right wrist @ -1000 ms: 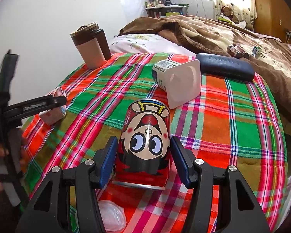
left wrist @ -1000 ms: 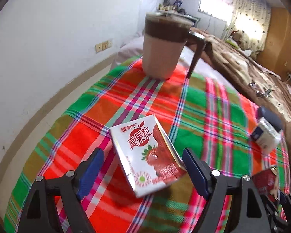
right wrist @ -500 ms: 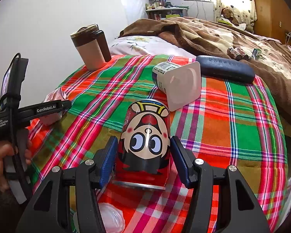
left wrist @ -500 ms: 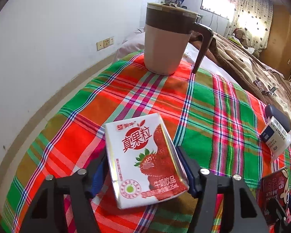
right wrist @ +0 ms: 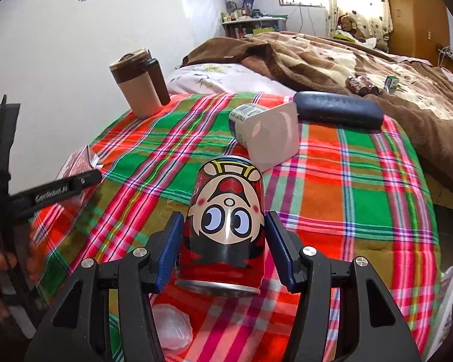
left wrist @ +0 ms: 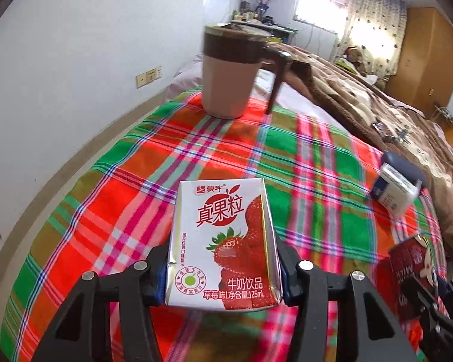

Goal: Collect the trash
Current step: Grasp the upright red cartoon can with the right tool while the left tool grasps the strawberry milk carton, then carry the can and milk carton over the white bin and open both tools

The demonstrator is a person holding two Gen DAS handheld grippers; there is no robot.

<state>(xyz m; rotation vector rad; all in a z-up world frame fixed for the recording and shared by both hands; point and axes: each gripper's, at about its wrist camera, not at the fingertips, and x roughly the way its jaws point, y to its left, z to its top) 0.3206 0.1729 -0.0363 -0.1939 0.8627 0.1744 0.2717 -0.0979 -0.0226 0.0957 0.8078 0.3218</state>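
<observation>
Left gripper (left wrist: 223, 274), jaws just closing, is pinching the carton (left wrist: 223, 247) by its side faces above the cloth (left wrist: 302, 163). Right gripper (right wrist: 226, 252) is clamping the can (right wrist: 226, 223). Both are probably light and crushable, so gentle pressure is advisable.

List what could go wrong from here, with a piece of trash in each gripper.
1. The left gripper has just been closing on the strawberry milk carton; a soft carton may crumple and leak any leftovers onto the plaid cloth.
2. The right gripper clamps the red cartoon can on its round sides, so it could slip out.
3. The lidded mug stands just beyond the carton; a forward swing could tip it.
</observation>
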